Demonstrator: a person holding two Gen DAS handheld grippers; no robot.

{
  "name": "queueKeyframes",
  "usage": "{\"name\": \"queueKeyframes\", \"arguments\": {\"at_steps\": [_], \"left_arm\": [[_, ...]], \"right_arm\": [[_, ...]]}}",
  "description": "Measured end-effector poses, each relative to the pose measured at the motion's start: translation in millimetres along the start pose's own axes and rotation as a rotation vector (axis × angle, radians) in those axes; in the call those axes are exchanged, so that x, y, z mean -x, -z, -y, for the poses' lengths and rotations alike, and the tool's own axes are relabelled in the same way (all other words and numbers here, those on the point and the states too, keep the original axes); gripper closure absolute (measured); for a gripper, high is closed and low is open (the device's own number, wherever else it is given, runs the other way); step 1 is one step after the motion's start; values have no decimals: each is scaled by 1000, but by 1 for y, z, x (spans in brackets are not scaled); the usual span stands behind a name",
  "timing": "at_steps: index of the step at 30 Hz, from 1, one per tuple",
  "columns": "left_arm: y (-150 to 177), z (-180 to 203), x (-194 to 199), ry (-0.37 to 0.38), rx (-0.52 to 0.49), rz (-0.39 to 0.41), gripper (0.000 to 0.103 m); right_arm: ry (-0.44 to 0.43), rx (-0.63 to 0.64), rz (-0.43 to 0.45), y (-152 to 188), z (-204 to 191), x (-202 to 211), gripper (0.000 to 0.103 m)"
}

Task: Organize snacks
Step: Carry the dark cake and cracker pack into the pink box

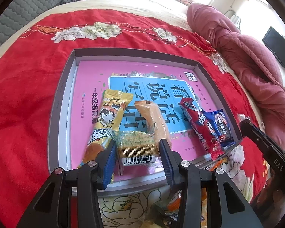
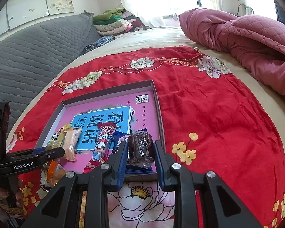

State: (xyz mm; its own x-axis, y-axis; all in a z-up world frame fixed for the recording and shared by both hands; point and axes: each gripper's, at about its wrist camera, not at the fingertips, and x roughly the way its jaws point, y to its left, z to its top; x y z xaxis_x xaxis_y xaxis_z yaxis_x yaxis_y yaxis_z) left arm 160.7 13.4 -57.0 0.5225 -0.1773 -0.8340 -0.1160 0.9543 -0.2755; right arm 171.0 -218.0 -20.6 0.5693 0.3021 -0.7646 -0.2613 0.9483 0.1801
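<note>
A shallow grey box (image 1: pixel 55 114) with a pink book in its bottom lies on a red flowered blanket. In it are a yellow cow packet (image 1: pixel 106 121), a tan cake packet (image 1: pixel 153 121), a red packet (image 1: pixel 201 127) and a blue packet (image 1: pixel 222 127). My left gripper (image 1: pixel 137 148) is shut on the tan packet's near, barcoded end. My right gripper (image 2: pixel 140 148) is shut on a brown roll cake (image 2: pixel 140 144) in clear wrap, above the box's (image 2: pixel 158 110) near right corner. The right view also shows the left gripper (image 2: pixel 60 151) at the tan packet (image 2: pixel 72 142).
Several loose snacks lie on the blanket just in front of the box (image 1: pixel 172 203), among them an orange packet (image 2: pixel 55 171). A bunched pink quilt (image 2: pixel 247 43) fills the far right of the bed. A grey quilted headboard (image 2: pixel 38 57) runs along the left.
</note>
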Motion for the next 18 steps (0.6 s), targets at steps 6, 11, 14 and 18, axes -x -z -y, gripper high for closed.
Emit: {"name": "queueKeyframes", "arguments": {"at_steps": [6,11,14,18], "left_arm": [[2,-4,-4,-7,7,-15,57],[3,-4,-4,-5,10,-17,57],[3,-5,-5,-1,11,-20,57],[3,-6,-5,2,16,-19,57]], "right_arm": [[5,-4,-8,0,0,-4,75],[6,-6,-19,0,1,-10,75],[7,-2,-24,1,0,-12,75],[13,1,-31,2,0,-15,75]]}}
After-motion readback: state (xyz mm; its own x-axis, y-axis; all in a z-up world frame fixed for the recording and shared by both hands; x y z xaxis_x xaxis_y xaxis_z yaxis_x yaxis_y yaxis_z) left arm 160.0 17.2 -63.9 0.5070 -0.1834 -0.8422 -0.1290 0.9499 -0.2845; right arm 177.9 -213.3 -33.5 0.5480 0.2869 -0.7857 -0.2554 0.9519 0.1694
